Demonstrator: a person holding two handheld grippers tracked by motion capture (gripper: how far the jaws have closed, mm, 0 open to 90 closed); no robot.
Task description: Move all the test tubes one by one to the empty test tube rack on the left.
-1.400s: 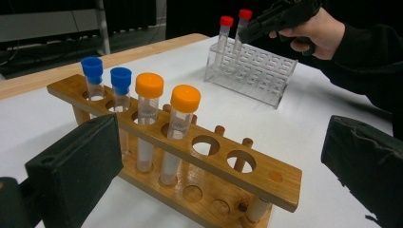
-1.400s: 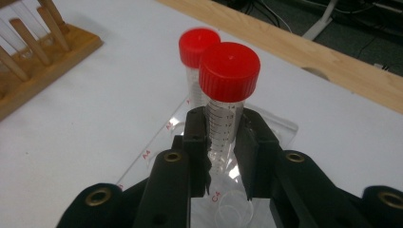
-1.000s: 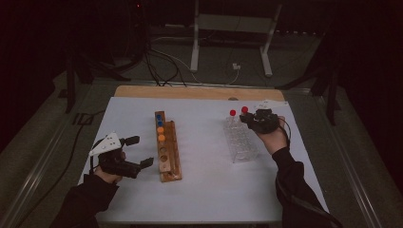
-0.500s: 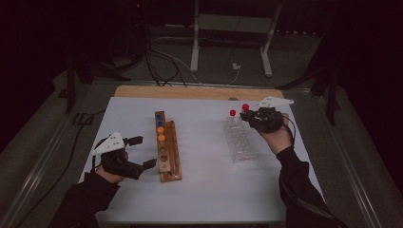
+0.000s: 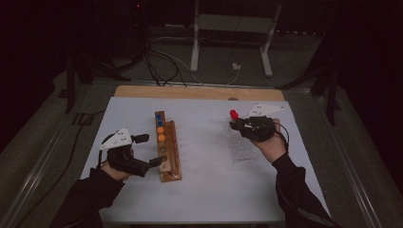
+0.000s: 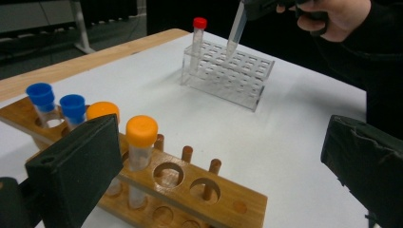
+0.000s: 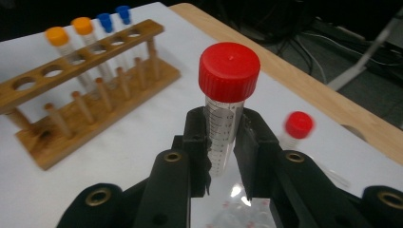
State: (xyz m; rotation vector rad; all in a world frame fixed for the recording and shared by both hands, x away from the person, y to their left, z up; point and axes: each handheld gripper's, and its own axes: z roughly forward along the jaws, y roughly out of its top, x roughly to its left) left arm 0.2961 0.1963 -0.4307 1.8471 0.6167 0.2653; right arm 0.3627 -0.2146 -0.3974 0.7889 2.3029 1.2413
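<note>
The right gripper [image 7: 223, 156] had its two black jaws closed on a clear tube with a red cap [image 7: 229, 71], gripping it on the graduated barrel a little below the cap, so that the cap stood above the jaws. In the left gripper view, the tube's tapered tip hung over the top of the clear plastic rack [image 6: 228, 76]; whether the tip touched the rack could not be told. In the high view, this gripper sat at the right of the white surface [image 5: 204, 199], over the far part of the rack. A second red-capped tube [image 6: 198, 40] stood upright in the rack's far corner, just beside the held one but apart from it.

The left gripper [image 5: 142, 152] was at the near left of the surface with its jaws spread wide and nothing between them. It sat just to the left of the wooden rack [image 5: 168, 147], its jaws pointing toward the rack's near end; whether it touched the wood could not be told. The wooden rack ran near to far in the middle of the surface. Two blue-capped tubes [image 6: 42, 97] stood at its far end and two orange-capped tubes [image 6: 141, 130] next to them, while the nearer holes [image 6: 168, 175] stood open. The two racks were well apart.
</note>
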